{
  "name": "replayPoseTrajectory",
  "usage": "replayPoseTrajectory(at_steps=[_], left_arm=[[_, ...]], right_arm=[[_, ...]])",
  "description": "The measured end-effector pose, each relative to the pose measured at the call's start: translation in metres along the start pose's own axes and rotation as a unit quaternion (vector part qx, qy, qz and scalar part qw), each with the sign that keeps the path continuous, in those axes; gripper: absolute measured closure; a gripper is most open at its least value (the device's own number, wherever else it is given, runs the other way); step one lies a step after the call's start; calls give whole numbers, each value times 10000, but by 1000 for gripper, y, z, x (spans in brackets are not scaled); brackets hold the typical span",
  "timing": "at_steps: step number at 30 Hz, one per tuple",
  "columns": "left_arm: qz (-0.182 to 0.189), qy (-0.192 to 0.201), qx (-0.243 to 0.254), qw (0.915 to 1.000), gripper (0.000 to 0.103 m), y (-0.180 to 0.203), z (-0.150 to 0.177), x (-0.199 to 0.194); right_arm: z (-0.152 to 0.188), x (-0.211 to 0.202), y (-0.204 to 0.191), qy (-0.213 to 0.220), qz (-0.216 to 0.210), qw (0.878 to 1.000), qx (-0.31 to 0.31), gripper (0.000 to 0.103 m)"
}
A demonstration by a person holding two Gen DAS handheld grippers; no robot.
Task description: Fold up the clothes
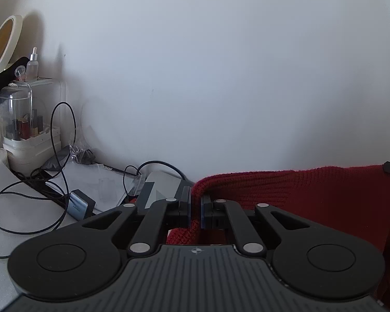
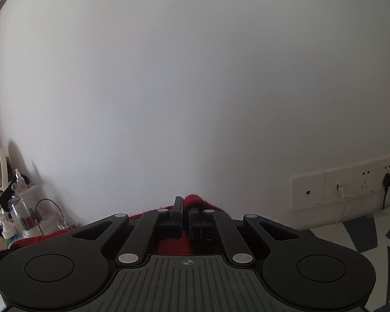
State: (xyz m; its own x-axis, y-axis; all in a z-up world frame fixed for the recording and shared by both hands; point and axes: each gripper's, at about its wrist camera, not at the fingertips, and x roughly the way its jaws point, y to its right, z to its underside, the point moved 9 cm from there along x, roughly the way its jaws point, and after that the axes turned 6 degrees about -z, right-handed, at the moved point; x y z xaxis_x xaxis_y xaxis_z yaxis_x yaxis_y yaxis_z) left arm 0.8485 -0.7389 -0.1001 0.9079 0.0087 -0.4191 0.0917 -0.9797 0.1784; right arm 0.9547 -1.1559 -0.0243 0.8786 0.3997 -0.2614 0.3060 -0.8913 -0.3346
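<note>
Both claws pinching red knit sweater (image 1: pixel 299 195)

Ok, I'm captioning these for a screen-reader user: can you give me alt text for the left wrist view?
The left gripper is shut on the edge of a red knit sweater, which stretches away to the right in front of a plain white wall. At left, a desk holds black cables, a clear cosmetics organiser and a round mirror.

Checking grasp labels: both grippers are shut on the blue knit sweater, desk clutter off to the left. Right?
Not quite: the knit sweater is red, not blue, as both wrist views show. The left gripper and right gripper are shut on it, with desk clutter to the left.
</note>
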Motion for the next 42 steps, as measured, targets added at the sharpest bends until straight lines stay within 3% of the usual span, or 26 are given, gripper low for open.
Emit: replayPoseTrajectory(at_steps=[5, 9, 12, 18, 23, 28, 30, 31, 32, 33, 34, 35, 36, 40, 42], left_arm=[[-311, 272, 175, 9990, 97, 18, -27, 39], [-699, 341, 249, 9967, 97, 32, -34, 95], [-1109, 102, 394, 9930, 97, 38, -13, 145], [-1596, -294, 1250, 9788, 96, 55, 34, 216], [-1795, -852, 1532, 9680, 96, 55, 61, 257], [-1860, -1227, 1765, 9587, 94, 52, 86, 271], [-1889, -1245, 2020, 9529, 89, 55, 91, 271], [-1873, -1237, 2190, 9496, 78, 58, 91, 269], [-1851, -1226, 2383, 9455, 71, 64, 91, 265], [-1824, -1208, 2551, 9418, 48, 70, 90, 261], [-1764, -1138, 2533, 9444, 28, 72, 84, 254], [-1703, -1068, 2513, 9468, 26, 75, 78, 247], [-1643, -998, 2494, 9491, 26, 77, 73, 240], [-1248, -1070, 2177, 9621, 26, 85, 55, 205], [-810, -1206, 2012, 9687, 26, 93, 54, 179]], right_arm=[[-7, 50, 21, 165, -136, 9997, 96, 100], [1, 110, 54, 76, -96, 9997, 203, 100], [31, 163, 86, -326, 57, 9987, 395, 100], [112, 247, 134, -1125, 750, 9906, 215, 100], [145, 275, 145, -1429, 1038, 9840, -217, 100], [159, 283, 136, -1469, 1124, 9818, -436, 100], [159, 284, 135, -1483, 1148, 9813, -444, 100], [160, 284, 134, -1529, 1163, 9804, -438, 99], [157, 286, 128, -1588, 1138, 9799, -414, 96], [155, 289, 123, -1645, 1111, 9793, -390, 83], [152, 285, 117, -1667, 1013, 9802, -350, 72], [147, 279, 112, -1589, 989, 9818, -330, 44], [143, 272, 106, -1510, 965, 9833, -309, 36], [110, 234, 88, -1008, 863, 9909, -230, 36], [89, 201, 88, -704, 854, 9938, 77, 36]])
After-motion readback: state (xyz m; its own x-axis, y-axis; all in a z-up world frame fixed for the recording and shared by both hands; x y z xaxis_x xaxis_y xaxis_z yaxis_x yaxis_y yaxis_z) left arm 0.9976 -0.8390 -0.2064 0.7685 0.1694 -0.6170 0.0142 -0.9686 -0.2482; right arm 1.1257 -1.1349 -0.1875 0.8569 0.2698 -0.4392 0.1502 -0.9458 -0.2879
